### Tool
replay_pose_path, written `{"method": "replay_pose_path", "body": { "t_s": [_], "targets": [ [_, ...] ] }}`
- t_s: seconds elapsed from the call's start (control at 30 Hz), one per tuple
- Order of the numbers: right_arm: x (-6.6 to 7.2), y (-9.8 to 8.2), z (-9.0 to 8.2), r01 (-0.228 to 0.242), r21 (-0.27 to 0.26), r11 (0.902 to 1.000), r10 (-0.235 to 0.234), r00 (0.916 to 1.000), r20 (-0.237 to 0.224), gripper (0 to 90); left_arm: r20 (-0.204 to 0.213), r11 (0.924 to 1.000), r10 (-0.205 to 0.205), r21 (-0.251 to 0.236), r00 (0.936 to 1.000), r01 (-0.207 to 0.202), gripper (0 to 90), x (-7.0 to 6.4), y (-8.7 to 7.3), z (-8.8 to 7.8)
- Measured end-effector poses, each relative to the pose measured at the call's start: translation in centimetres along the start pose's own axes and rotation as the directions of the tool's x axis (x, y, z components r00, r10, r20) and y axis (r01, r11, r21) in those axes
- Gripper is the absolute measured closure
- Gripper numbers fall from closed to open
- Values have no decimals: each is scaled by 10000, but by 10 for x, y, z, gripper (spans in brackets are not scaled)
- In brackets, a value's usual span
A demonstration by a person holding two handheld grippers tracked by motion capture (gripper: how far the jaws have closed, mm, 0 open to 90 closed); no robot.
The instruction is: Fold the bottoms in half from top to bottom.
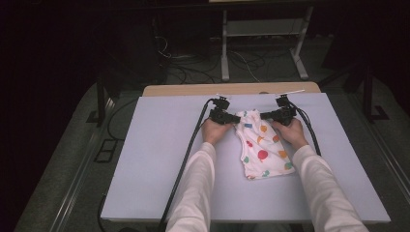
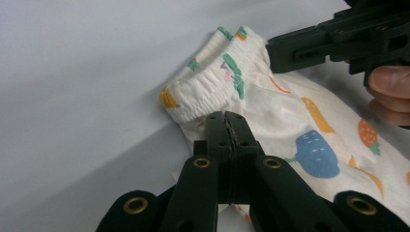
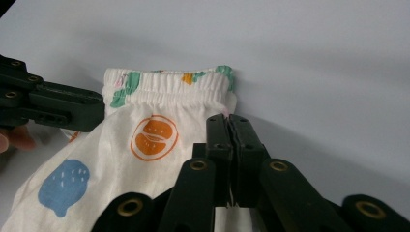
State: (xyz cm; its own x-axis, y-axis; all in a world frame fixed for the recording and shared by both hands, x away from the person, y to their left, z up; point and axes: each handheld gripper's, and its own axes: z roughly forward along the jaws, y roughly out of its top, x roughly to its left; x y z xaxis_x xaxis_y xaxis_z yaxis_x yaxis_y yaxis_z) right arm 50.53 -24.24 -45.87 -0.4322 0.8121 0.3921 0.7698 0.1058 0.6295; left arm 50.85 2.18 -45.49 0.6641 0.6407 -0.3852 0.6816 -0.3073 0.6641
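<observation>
hidden: shorts (image 2: 290,121) edge under left gripper (image 2: 227,121) | cut off: lower hem

Between the claws lie printed shorts (image 1: 263,147) of soft matt white cloth, waistband gathered and ribbed. Each claw is matt black plastic with brass-coloured rivets. Beneath, the surface (image 1: 154,159) looks smooth, matt pale grey.

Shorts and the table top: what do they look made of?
Shorts: soft white cotton-like knit, matt, printed with coloured fruit shapes; the gathered elastic waistband puckers and the fabric creases. Fibre is a guess.
Table top: smooth pale grey-blue sheet, matt with soft shadows and no glare; could be laminate or a mat, the look leaves it open.
</observation>
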Motion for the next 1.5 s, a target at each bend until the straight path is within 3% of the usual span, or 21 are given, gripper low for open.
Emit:
{"method": "replay_pose_path", "body": {
  "t_s": [0.27, 0.8, 1.13, 1.23, 1.5],
  "targets": [
    [-1, 1, -10, -129, -262, 9996, 133, 9998, 161, 884, -191, 9995, 55, -298, 9998, -60, 895, -3, 4, -8],
    [6, -4, -37, -149, -1113, 9937, 100, 9989, -452, 884, -263, 9985, 231, -485, 9994, -244, 896, -20, 4, -20],
    [12, -12, -50, -98, -1529, 9882, -30, 9965, -832, 885, 81, 9959, 194, -886, 9998, -186, 896, -28, -7, -30],
    [14, -16, -55, -272, -1735, 9845, 81, 9939, -1098, 885, 174, 9950, 179, -982, 9997, -161, 896, -32, -11, -32],
    [16, -25, -68, -139, -1917, 9814, -84, 9933, -1151, 885, 475, 9925, 323, -1190, 9984, -264, 896, -45, -17, -37]
  ]
}}
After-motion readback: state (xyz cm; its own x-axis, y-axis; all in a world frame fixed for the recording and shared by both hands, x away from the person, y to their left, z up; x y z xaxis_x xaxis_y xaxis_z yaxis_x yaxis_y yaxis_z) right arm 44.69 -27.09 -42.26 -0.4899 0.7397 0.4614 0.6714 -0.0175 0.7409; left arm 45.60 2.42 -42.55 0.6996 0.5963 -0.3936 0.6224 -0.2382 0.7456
